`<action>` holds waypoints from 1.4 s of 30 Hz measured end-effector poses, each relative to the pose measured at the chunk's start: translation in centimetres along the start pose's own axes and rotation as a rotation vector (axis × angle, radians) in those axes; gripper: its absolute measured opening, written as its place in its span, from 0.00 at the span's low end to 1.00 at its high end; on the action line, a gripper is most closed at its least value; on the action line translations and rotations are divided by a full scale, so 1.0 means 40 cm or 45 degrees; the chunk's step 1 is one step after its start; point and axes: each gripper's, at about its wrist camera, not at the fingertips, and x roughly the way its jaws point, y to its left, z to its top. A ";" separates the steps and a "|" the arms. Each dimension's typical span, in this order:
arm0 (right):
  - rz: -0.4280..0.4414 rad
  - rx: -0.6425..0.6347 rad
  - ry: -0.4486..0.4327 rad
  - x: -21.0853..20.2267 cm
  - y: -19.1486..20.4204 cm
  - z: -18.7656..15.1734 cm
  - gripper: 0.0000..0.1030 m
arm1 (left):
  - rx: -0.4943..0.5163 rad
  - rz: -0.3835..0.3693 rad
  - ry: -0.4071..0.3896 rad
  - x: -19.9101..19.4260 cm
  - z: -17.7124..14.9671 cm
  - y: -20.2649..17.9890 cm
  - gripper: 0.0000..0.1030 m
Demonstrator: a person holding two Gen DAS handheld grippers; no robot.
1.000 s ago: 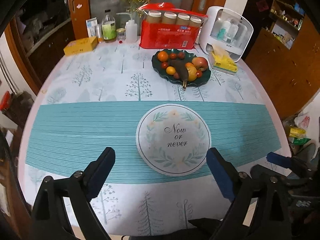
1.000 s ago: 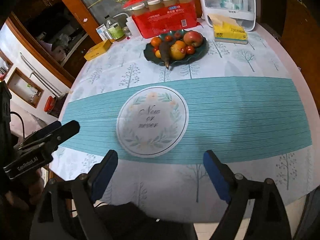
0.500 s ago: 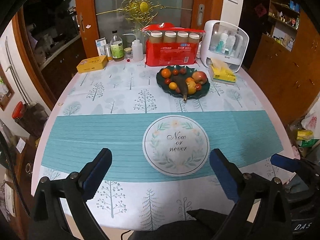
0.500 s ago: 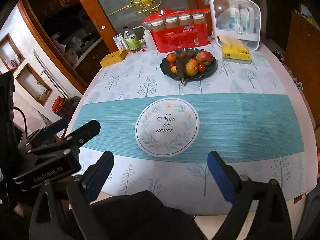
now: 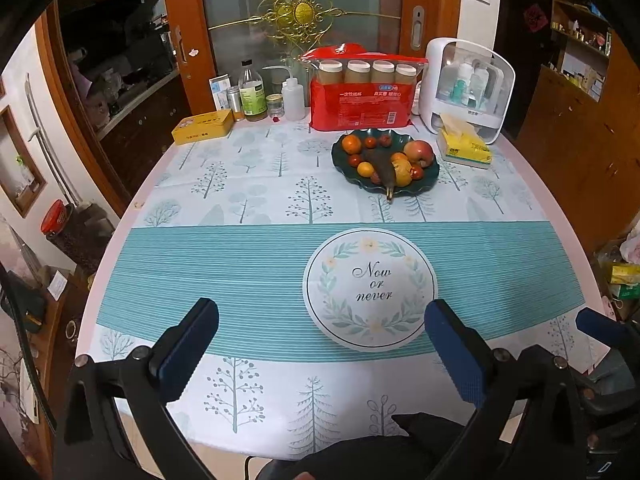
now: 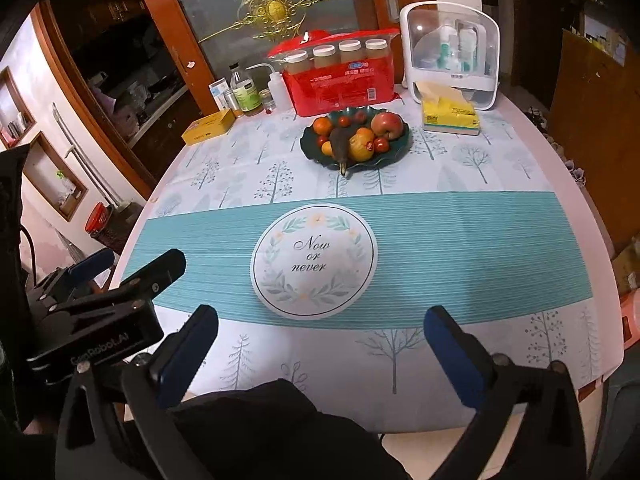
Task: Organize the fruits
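Observation:
A dark green plate (image 5: 421, 187) (image 6: 400, 148) stands at the far side of the table. On it lie a red apple (image 5: 419, 151) (image 6: 386, 125), an orange (image 5: 351, 144), a darkened banana (image 5: 383, 170) (image 6: 340, 145), a yellow-orange fruit (image 5: 402, 172) and small red tomatoes. A round white mat (image 5: 370, 288) (image 6: 314, 260) reading "Now or never" lies nearer. My left gripper (image 5: 320, 316) and right gripper (image 6: 320, 320) hover over the near table edge, far short of the plate. Both jaws are opening, with nothing between them.
Behind the plate stand a red pack of jars (image 5: 360, 100), a white organiser box (image 5: 468, 84), a yellow tissue pack (image 5: 464, 148), a yellow tin (image 5: 203, 126) and bottles (image 5: 252, 96). A person's dark clothing (image 6: 260, 432) fills the bottom edge. One left gripper finger (image 6: 160, 270) shows at the left of the right wrist view.
Both grippers have risen and tipped upward, so more of the door behind the table shows. Both pairs of jaws have spread wider. The fruit has stayed put.

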 end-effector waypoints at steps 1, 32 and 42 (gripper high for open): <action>0.000 0.001 0.001 0.001 -0.001 0.000 1.00 | 0.001 0.002 -0.001 -0.001 0.002 -0.001 0.99; 0.009 -0.009 0.048 0.033 -0.013 0.002 1.00 | -0.003 0.027 -0.003 0.004 0.001 -0.009 0.99; 0.006 -0.006 0.052 0.039 -0.015 0.002 1.00 | -0.001 0.028 0.000 0.006 -0.001 -0.011 0.99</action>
